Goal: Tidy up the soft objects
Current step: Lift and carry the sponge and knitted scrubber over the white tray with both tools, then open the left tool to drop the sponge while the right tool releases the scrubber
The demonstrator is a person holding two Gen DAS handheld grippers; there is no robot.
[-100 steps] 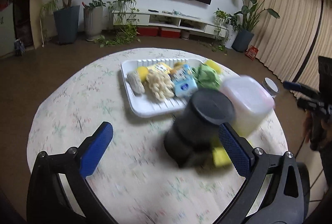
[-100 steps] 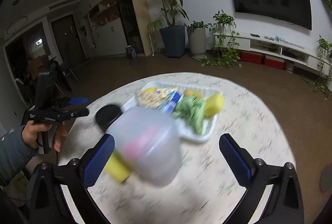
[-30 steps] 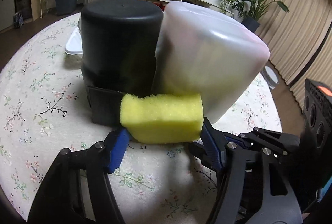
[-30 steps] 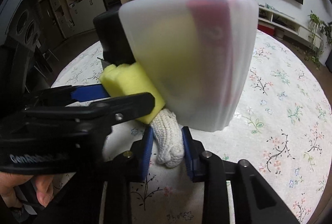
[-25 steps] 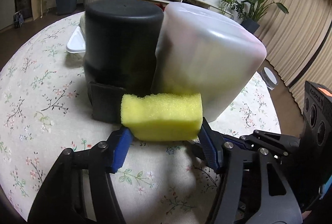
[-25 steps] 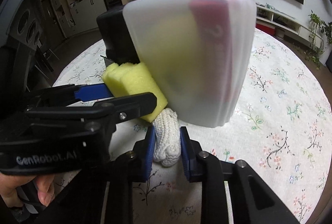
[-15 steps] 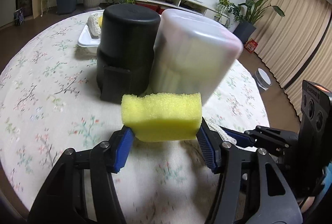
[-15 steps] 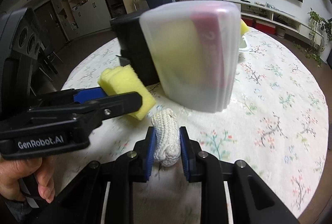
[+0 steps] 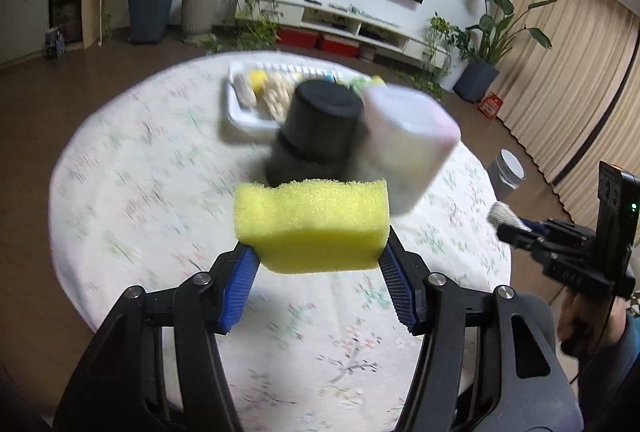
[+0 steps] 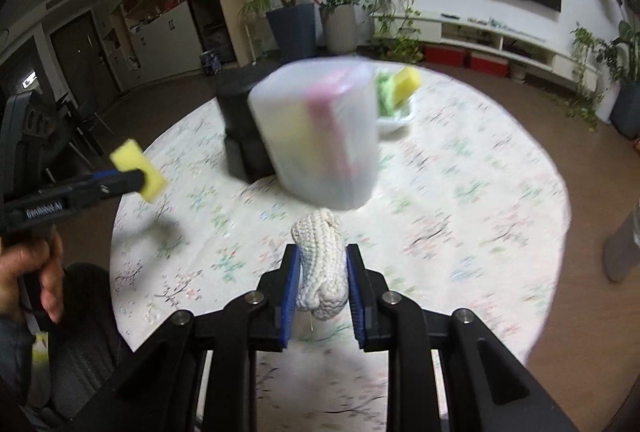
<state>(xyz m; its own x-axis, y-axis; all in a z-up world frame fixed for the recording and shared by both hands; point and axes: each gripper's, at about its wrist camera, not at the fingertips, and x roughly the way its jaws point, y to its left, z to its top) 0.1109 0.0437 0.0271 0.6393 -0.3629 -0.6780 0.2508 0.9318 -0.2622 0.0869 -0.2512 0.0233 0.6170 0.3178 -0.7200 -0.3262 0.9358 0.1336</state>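
Left gripper [image 9: 314,264] was clamped on a yellow sponge [image 9: 312,226], jaws about half apart, held above the floral table [image 9: 132,192] in front of the black container [image 9: 316,130]. Right gripper [image 10: 322,290], nearly closed, pinched a white knit glove [image 10: 322,264] just right of it, before the translucent bin [image 10: 320,136]. White tray [image 9: 240,114] sat behind the container.

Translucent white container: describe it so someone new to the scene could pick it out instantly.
On the round floral-cloth table, find the two tall containers standing side by side near the middle, in front of the white tray. It is the translucent white container, right of the black container in the left wrist view. Unlike its opaque neighbour, yellow and pink contents show through its wall.
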